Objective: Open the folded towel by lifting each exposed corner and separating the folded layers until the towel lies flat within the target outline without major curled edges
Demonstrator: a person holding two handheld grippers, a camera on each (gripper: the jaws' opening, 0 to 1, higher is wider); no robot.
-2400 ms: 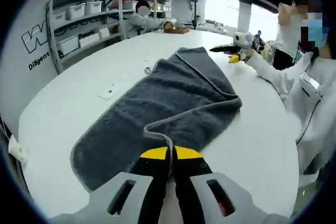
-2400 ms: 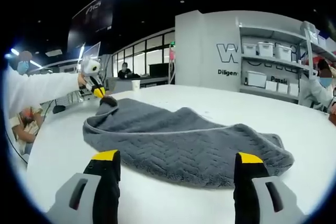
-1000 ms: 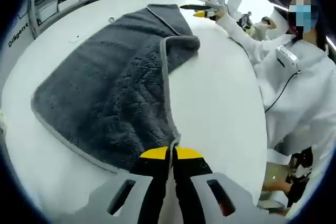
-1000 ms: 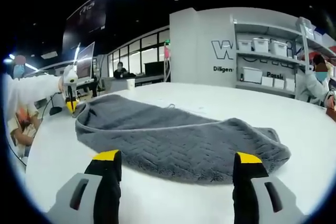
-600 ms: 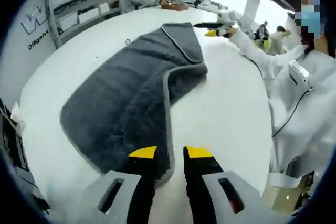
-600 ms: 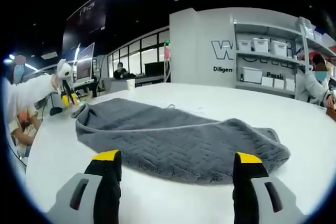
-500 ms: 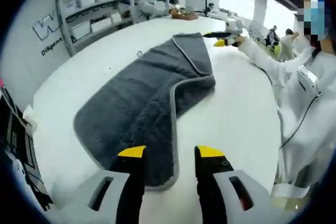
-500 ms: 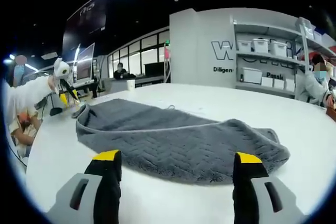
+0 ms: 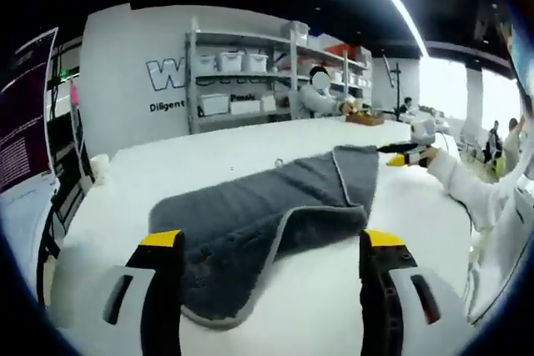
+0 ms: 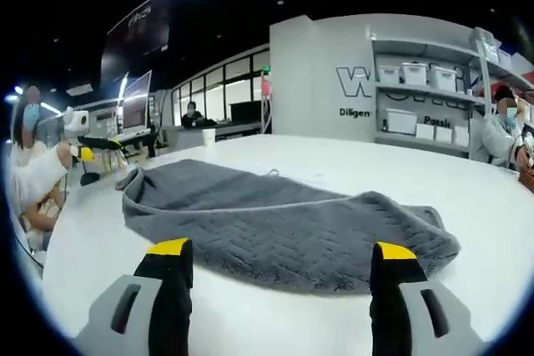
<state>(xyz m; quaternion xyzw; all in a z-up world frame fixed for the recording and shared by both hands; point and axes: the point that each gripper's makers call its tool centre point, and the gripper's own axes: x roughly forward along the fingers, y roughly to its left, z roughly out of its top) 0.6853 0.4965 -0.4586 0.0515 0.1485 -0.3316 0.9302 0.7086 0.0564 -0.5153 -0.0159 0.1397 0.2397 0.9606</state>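
The dark grey plush towel lies on the white round worktop with one long edge folded over — not flat. The left hand-held gripper and right hand-held gripper both stand spread wide, holding nothing, near the towel's ends.

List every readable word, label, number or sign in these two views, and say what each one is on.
"W": large outlined letter on the white wall, cut off by the shelving; seen in both views.
"Diligen": small dark lettering under it, also cut off.
Dark banner at the left of the left gripper view: lines of text, too small to read.
Towel, grippers: no text visible.
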